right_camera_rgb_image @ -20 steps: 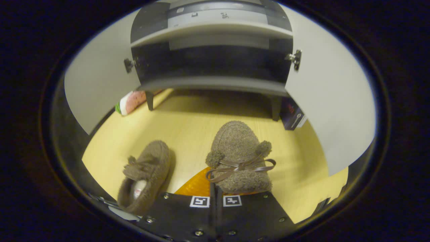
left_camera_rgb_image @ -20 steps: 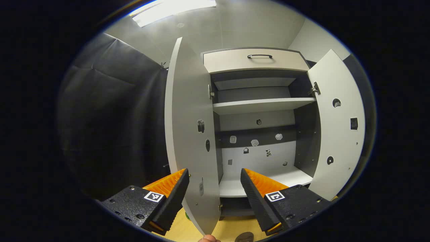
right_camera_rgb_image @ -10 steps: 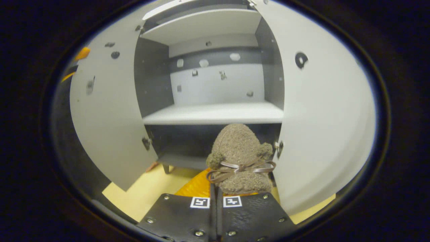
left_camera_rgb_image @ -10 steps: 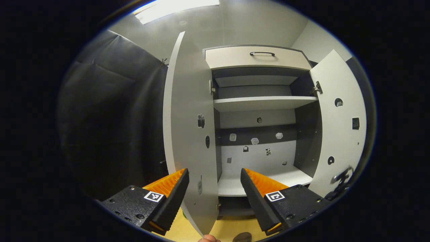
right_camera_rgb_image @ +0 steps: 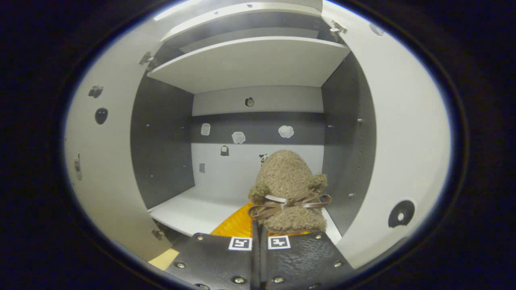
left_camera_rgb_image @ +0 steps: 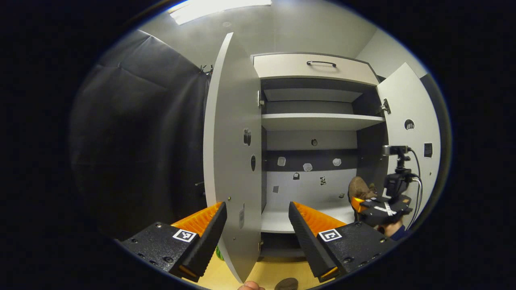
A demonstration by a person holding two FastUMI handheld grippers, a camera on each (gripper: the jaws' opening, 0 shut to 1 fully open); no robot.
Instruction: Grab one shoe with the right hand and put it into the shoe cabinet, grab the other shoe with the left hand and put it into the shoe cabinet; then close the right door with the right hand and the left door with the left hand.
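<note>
- We see the brown fuzzy shoe (right_camera_rgb_image: 287, 189) pinched in the right gripper (right_camera_rgb_image: 258, 229), held at the shoe cabinet (right_camera_rgb_image: 258, 60) opening above its lower shelf (right_camera_rgb_image: 189, 211).
- Our left gripper (left_camera_rgb_image: 258, 225) hangs spread and empty before the left door (left_camera_rgb_image: 234, 161).
- The right door (left_camera_rgb_image: 415, 133) stands open; a dark shape at the floor edge may be the other shoe.

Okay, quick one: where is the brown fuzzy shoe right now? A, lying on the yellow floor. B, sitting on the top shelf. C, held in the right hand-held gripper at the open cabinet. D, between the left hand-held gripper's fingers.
C: the right hand-held gripper is shut on the brown shoe, facing the cabinet's lower shelf.
</note>
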